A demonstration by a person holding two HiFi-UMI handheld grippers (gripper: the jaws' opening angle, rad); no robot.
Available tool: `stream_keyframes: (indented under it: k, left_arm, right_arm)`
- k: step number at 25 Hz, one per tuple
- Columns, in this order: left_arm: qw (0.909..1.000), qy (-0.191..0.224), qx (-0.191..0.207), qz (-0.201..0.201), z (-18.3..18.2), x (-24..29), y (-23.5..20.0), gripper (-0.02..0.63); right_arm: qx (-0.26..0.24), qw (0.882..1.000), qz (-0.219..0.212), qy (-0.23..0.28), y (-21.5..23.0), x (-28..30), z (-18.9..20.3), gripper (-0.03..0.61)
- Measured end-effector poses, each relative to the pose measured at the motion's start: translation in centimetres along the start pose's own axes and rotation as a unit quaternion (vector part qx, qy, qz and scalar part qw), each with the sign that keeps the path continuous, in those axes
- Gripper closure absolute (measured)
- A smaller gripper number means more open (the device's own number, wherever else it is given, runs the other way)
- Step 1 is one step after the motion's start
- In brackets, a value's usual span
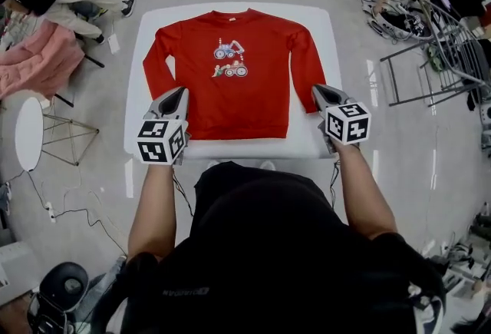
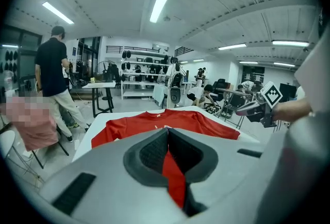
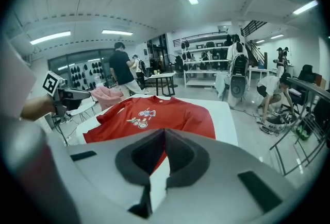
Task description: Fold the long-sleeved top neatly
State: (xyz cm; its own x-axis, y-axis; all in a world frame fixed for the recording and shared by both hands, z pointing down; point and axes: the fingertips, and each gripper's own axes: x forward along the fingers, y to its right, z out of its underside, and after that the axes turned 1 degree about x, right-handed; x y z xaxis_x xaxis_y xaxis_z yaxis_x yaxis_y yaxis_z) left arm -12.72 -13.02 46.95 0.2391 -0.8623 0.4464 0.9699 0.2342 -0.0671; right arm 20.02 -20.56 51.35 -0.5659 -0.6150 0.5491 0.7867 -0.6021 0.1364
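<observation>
A white rectangular worktop [image 1: 147, 21] fills the middle of the head view. On it a red long-sleeved fabric top [image 1: 234, 98] is spread flat and face up, with the neckline toward the upper edge of the frame and the hem toward the lower edge. Both sleeves are laid out along the sides of the body, and no part is seen doubled over. The task is therefore judged to be at its very start. The garment is laid out, but no fold is made, so the sleeves, the sides and the final halving are all left to be done.

The left claw [image 1: 182, 92] is held over the lower-left corner of the top with its jaws clenched together. The right claw [image 1: 317, 88] is held at the lower right, by the sleeve end, and is likewise clenched. Since the cloth lies undisturbed, nothing is judged to be gripped by either claw. A small vehicle print [image 1: 230, 60] is shown on the chest.
</observation>
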Motion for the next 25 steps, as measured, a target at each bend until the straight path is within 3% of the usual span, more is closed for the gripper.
stream_keyframes:
  k: [5,11,21,25]
  left_arm:
    - [0.9994,-0.023,-0.016,-0.019,3.0,0.3,3.4,0.606]
    - [0.9977,-0.068,-0.007,0.004,5.8,1.8,8.6,0.606]
    - [0.9966,-0.080,0.000,-0.017,5.8,2.1,8.2,0.606]
    - [0.9963,-0.082,-0.004,-0.026,6.0,1.6,7.8,0.606]
  right_arm:
    - [-0.003,1.000,-0.015,-0.004,1.9,-0.7,1.6,0.574]
    - [-0.009,1.000,-0.020,-0.016,3.4,-1.6,4.1,0.574]
    - [0.021,0.996,0.023,-0.089,7.8,-0.5,10.6,0.574]
    - [0.082,0.987,0.008,-0.138,8.6,0.2,13.6,0.495]
